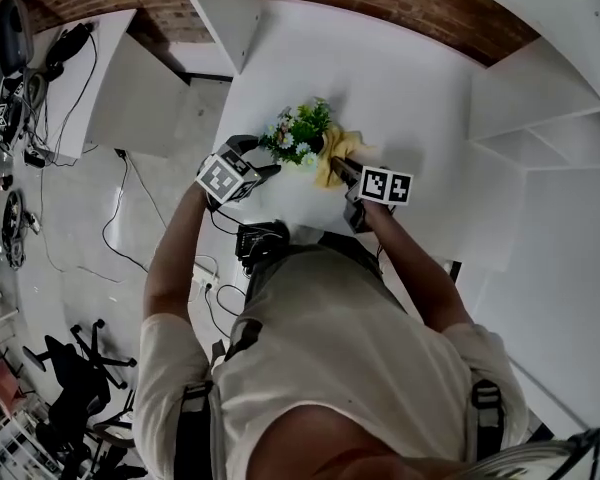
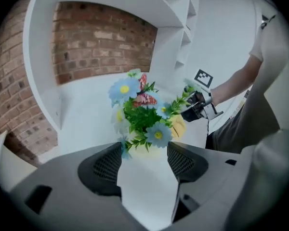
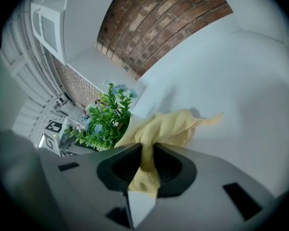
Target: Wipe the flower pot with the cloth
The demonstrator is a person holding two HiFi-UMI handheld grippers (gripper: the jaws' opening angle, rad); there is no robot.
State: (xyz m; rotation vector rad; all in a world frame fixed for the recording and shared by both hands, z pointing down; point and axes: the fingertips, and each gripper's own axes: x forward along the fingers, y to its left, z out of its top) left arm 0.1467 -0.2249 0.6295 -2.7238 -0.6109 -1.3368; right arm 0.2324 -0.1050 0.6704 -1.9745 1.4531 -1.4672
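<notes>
Two grippers: left gripper (image 1: 258, 158) gapes empty, flower pot (image 2: 143, 149) just ahead of it, likely light, tippy; brace low on its wall. Right gripper (image 3: 147, 153) pinches limp cloth (image 3: 169, 128) mid-fold.

No words, numbers or brands are legible; only black-and-white square markers show mid-frame, on the cubes of the left gripper (image 1: 261, 156) and right gripper (image 1: 339, 164).

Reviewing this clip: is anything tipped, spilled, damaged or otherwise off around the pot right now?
Nothing stands out. The flower pot stands upright on the white table, nothing spilled around it. The right gripper is shut on the yellow cloth beside the pot; the left gripper is open and empty in front of it.
</notes>
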